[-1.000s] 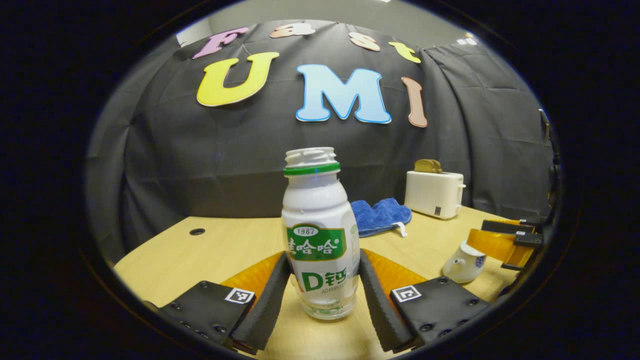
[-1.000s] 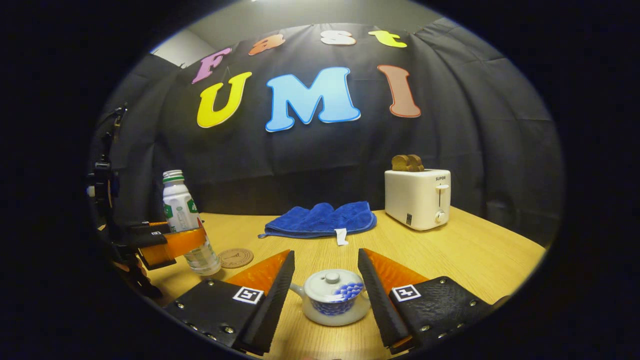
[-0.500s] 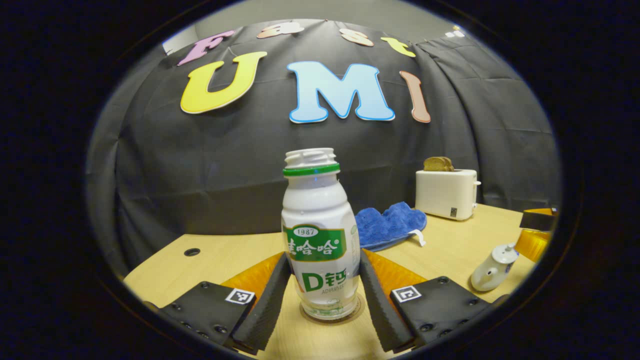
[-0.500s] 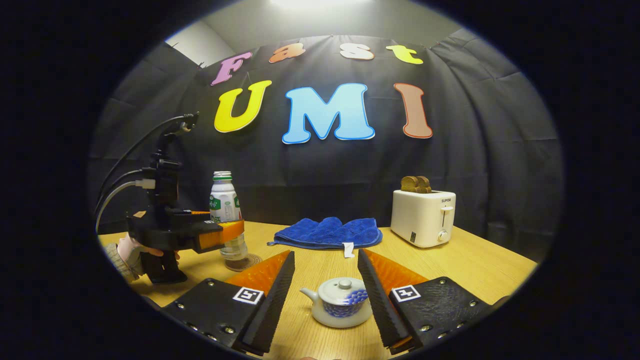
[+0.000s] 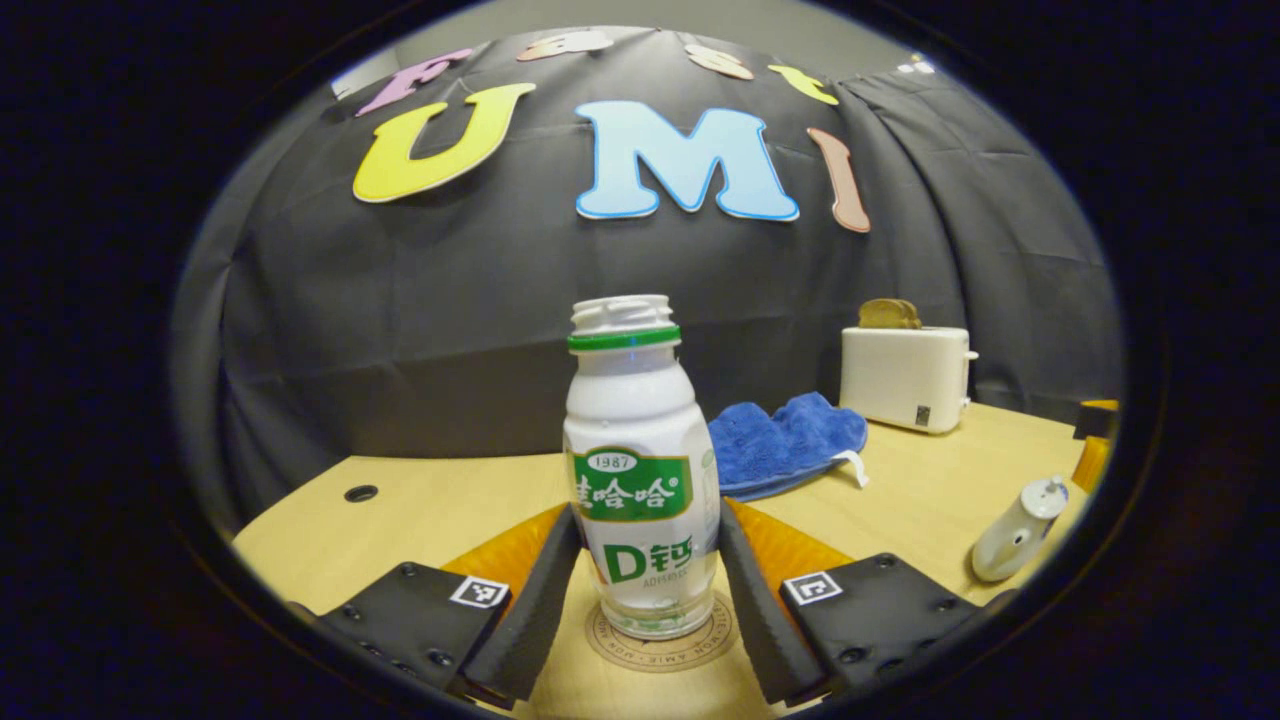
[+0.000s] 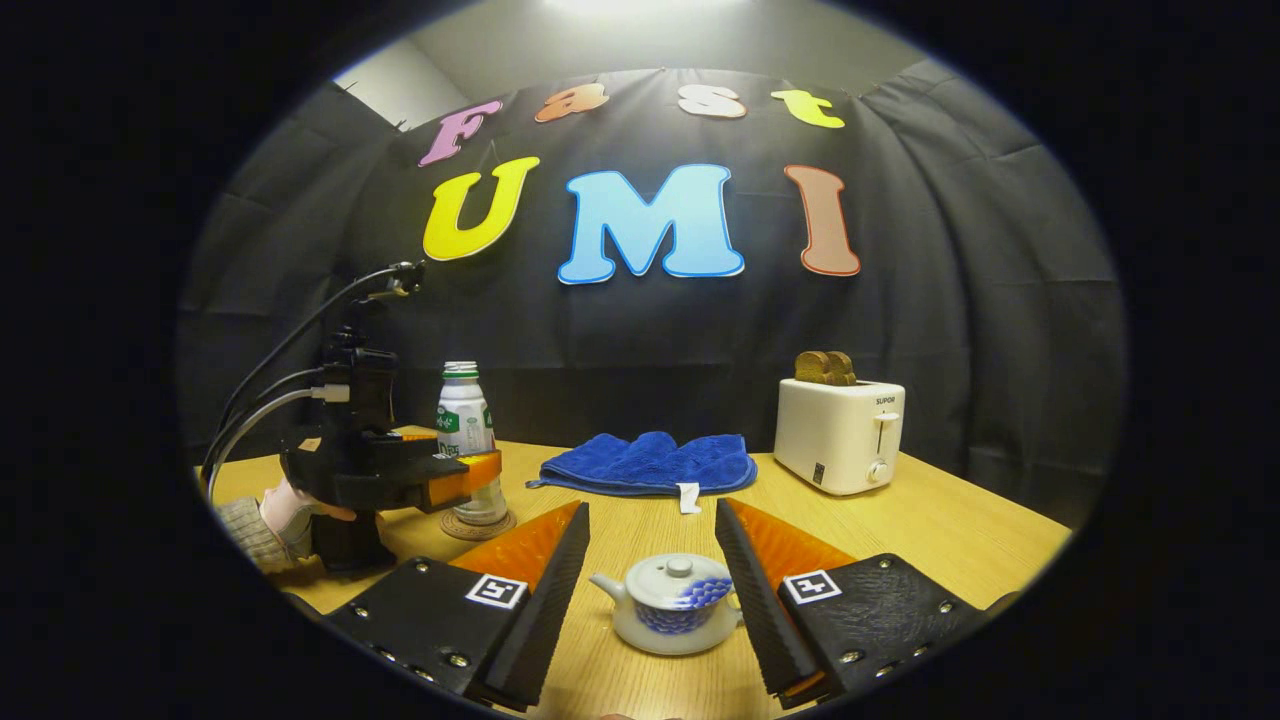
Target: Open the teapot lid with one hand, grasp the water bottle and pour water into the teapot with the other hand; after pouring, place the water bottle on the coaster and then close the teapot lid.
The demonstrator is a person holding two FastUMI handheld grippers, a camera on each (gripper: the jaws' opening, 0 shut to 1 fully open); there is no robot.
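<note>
A water bottle [image 5: 640,470] stands upright and uncapped on a round coaster [image 5: 662,640] on the pale wooden surface [image 5: 430,500], with the left gripper [image 5: 640,590] closed around its lower body, both jaws pressed against the label. In the right gripper view the same bottle [image 6: 463,425] shows on the coaster [image 6: 478,524] at the left of the surface, with a sleeved hand [image 6: 285,510] holding that gripper [image 6: 470,478] level, presumably to keep the open bottle from tipping as it settles.

The teapot [image 6: 668,602] sits with its lid [image 6: 672,582] on, between the widely spread jaws of the right gripper [image 6: 650,590], which touch nothing. So the bottle already stands where the task wants it and the lid is closed; this would suit the bottle being set down after pouring, or the bottle being gripped for a lift. The pictures do not settle which.

How much water is in the bottle is hard to judge: the white wrap hides most of it and only the clear base shows. Whether the base bears fully on the coaster or hovers a little above cannot be told. The teapot's contents are hidden by the lid. In the left gripper view the teapot [image 5: 1020,528] is warped at the edge. A blue cloth [image 6: 645,463] and a toaster [image 6: 838,435] holding bread stand behind.
</note>
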